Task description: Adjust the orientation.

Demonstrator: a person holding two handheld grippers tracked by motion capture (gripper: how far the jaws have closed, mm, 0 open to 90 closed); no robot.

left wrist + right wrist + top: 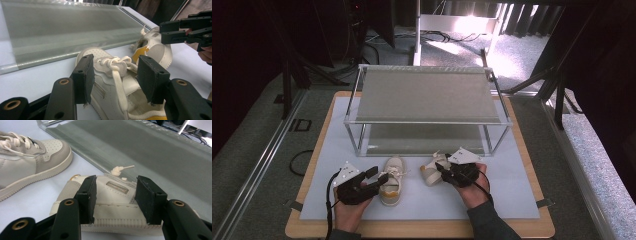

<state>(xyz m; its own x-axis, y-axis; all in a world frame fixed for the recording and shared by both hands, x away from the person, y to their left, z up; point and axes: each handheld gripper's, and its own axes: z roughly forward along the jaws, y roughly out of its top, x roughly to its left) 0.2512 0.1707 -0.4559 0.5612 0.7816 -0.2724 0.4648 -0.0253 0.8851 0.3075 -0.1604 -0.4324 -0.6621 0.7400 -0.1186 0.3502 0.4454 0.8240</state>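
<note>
Two small cream-and-grey sneakers lie on the white mat [507,195] in front of the rack. The left shoe [393,192] [100,53] points toward the rack, laces up. My left gripper [379,176] [116,72] straddles its laced upper, with a pad against each side. The right shoe [429,175] [115,212] lies tipped, showing its sole edge and heel tab. My right gripper [443,171] [116,195] is shut on it, pads pressing its sides. The left gripper view shows the right shoe [157,51] with the right gripper's fingers [172,31] on it. The left shoe [30,162] also lies in the right gripper view.
A two-tier metal-framed rack [427,92] with grey shelves stands at the back of the mat; its lower shelf [62,27] [150,147] sits just beyond the shoes. The mat rests on a wooden board [312,227]. Cables and stands lie on the carpet around it.
</note>
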